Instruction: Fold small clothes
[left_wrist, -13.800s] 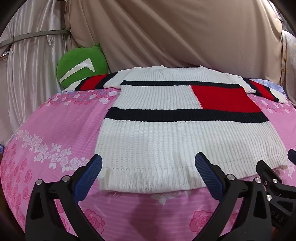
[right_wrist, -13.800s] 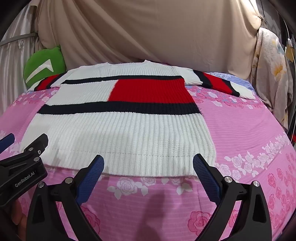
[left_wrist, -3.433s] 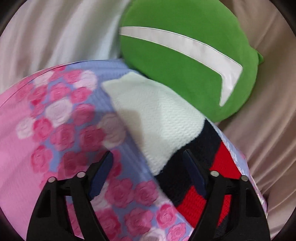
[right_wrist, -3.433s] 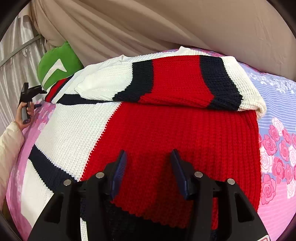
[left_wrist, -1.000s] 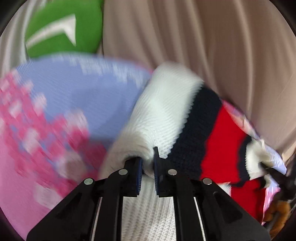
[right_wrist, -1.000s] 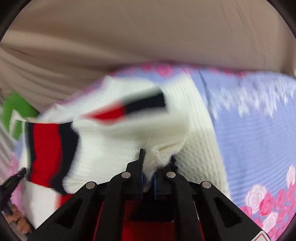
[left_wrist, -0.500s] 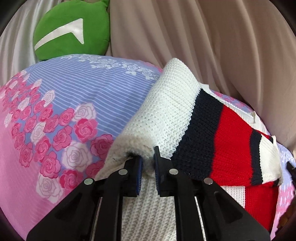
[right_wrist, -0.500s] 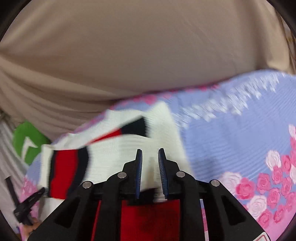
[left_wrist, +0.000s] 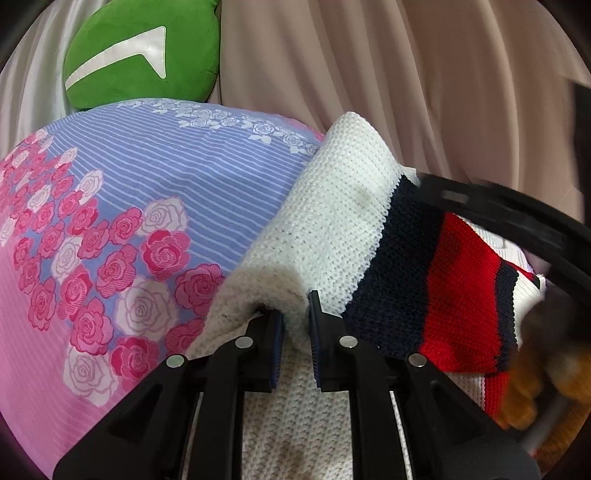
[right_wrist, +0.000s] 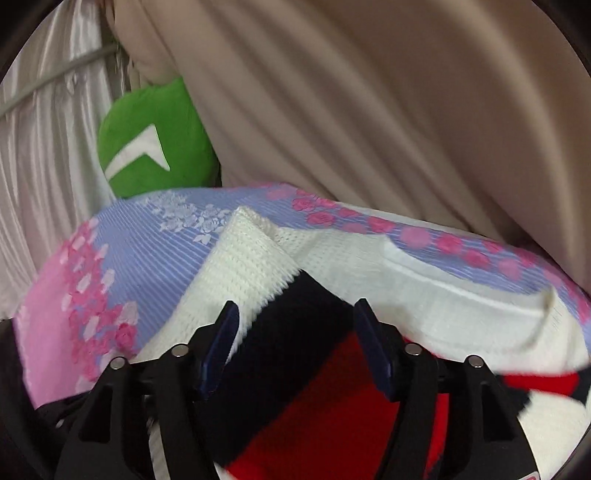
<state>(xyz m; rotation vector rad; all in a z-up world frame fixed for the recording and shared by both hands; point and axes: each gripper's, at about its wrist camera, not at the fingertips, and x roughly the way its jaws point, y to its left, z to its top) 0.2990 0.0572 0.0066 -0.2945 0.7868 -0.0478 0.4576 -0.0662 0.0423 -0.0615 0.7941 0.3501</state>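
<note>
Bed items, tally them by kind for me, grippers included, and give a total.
Sweater: 1
Green cushion: 1
Flowered bedsheet: 1
Grippers: 2, left gripper and right gripper
Total: 5

Chunky matt knit sweater (left_wrist: 332, 221), smooth printed cotton bedsheet (left_wrist: 129, 184), plush green cushion (left_wrist: 140, 55)

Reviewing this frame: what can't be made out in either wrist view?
- Left wrist view: the right tongs are a motion-blurred black streak hiding the sweater behind them.
- Left wrist view: the left tongs cover the pinched sleeve fold.
- Right wrist view: the sweater's lower body is cut off by the bottom edge; the floral bedsheet is blurred.
</note>
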